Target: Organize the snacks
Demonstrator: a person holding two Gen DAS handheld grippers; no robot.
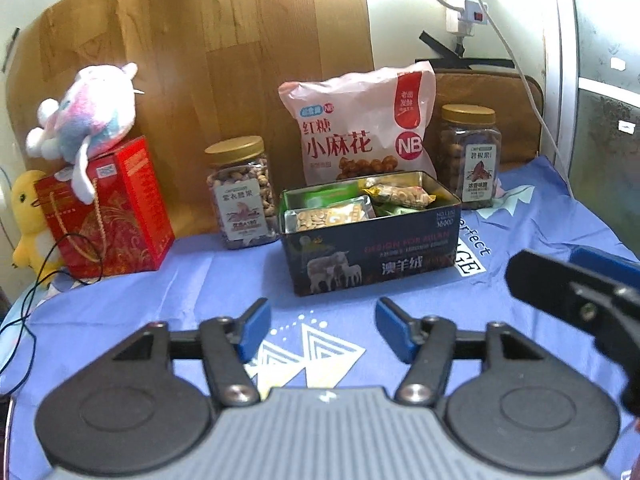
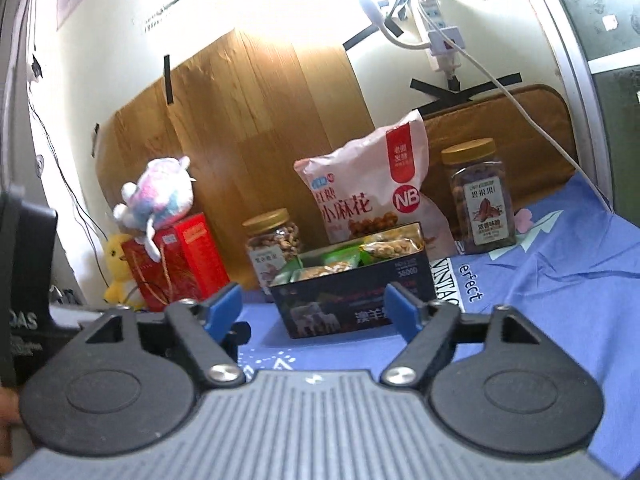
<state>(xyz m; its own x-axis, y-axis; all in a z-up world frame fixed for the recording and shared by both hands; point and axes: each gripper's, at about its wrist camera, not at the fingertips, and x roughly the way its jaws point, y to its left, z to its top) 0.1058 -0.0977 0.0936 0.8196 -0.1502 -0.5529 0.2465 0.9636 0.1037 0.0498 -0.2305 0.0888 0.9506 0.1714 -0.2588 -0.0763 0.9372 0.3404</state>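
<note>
Nearest the left wrist camera, the left gripper (image 1: 322,330) hangs over a blue cloth (image 1: 192,284) with its blue-padded fingers spread wide and nothing between them. At the right edge of that view part of the right gripper (image 1: 576,292) shows, black with a bit of blue pad. Seen from its own camera, the right gripper (image 2: 314,312) is likewise spread apart and holds nothing, hovering just above the cloth (image 2: 560,280).

Beyond both grippers a dark tin (image 1: 372,256) sits on the cloth, lid off, with a sheep picture on its front. Inside it lie small snack packets (image 1: 328,216): a silver one of pale seeds at the front, a green one behind it, and a clear one of nuts toward the right.

Just behind the tin a pink snack bag (image 1: 360,128) stands upright. Left of the tin stands a jar of nuts (image 1: 242,194) with a gold lid; right of the bag stands a second gold-lidded jar (image 1: 472,156) holding darker nuts.

Further left a red gift box (image 1: 108,208) with a cord handle stands on the cloth, a pastel plush toy (image 1: 88,116) resting on top, and a yellow duck toy (image 1: 28,220) beside it.

Farthest back, a wooden board (image 1: 224,40) leans on the wall, and a white power strip (image 1: 466,4) hangs at upper right
</note>
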